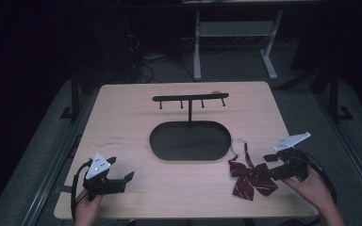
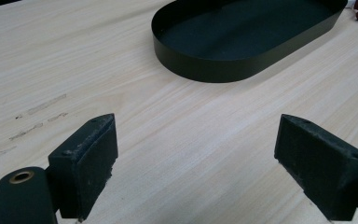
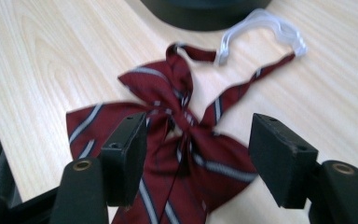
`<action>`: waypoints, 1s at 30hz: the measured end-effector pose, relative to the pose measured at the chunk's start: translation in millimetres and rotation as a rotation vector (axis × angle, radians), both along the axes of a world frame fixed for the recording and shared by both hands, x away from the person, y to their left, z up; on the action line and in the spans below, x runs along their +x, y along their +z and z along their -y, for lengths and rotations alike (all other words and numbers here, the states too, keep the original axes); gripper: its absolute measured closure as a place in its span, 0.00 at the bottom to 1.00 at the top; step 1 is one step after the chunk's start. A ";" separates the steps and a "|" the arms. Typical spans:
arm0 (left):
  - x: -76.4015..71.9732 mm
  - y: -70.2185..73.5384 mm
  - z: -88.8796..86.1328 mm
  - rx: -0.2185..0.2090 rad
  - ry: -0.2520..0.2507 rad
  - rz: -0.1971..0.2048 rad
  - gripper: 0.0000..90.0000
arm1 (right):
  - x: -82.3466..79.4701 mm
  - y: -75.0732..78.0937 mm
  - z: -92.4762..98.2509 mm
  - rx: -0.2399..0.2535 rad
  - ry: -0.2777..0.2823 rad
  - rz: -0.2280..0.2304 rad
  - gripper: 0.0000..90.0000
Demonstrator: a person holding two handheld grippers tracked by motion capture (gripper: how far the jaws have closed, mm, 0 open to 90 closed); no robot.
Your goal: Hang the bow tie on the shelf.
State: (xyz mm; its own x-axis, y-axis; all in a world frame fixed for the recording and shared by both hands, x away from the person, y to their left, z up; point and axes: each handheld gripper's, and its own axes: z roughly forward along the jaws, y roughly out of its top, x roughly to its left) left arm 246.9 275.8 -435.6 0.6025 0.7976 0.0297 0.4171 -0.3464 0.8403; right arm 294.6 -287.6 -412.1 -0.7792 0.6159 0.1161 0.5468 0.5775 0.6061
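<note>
Bow tie [image 1: 248, 178] lay flat on the table [image 1: 122, 122], right under my right gripper [image 1: 265, 165]. In the right gripper view the tie [image 3: 177, 140] sat between my two jaws, its knot roughly midway between them, and the jaws stood apart on either side of the cloth without pinching it. My left-hand pad [image 3: 126, 156] overlapped one dark red, striped wing; whether it touched the fabric I could not tell. Beyond the knot, the strap [image 3: 242, 88] ran away from me to a clear plastic clasp [image 3: 270, 25], which lay just short of the tray [image 3: 205, 11].

My left gripper [image 1: 121, 170] hovered near the table's close edge, well apart from the tie, with my hand [image 1: 87, 207] behind it. Its jaws were spread wide with nothing between them but bare wood, as the left gripper view showed [image 2: 196, 158]. Ahead of it and off to its right sat the black oval tray [image 2: 214, 70], shallow-walled. From the tray's far side rose a thin post carrying a rack [image 1: 190, 98] with small pegs hanging from its crossbar.

My right hand [image 1: 313, 188] gripped its tool from behind, cable trailing off beside it.
</note>
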 end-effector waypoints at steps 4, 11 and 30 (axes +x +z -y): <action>0.2 -0.3 -0.2 -0.003 0.001 -0.002 0.14 | 15.4 4.1 -11.3 -0.020 0.020 -0.018 0.43; -0.1 0.7 -1.1 -0.002 -0.002 -0.001 0.14 | 52.6 -1.5 -21.6 -0.055 0.021 -0.091 0.44; 0.1 1.0 -2.0 -0.009 -0.001 0.003 0.14 | 102.2 -20.3 -45.0 -0.226 -0.048 -0.179 0.57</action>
State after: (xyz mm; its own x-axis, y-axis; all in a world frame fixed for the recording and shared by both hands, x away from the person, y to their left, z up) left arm 247.0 277.7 -434.6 0.6035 0.7970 0.0243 0.4137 -0.3390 0.8450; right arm 396.9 -242.5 -432.4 -0.7282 0.6773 0.1054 0.6635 0.6579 0.3563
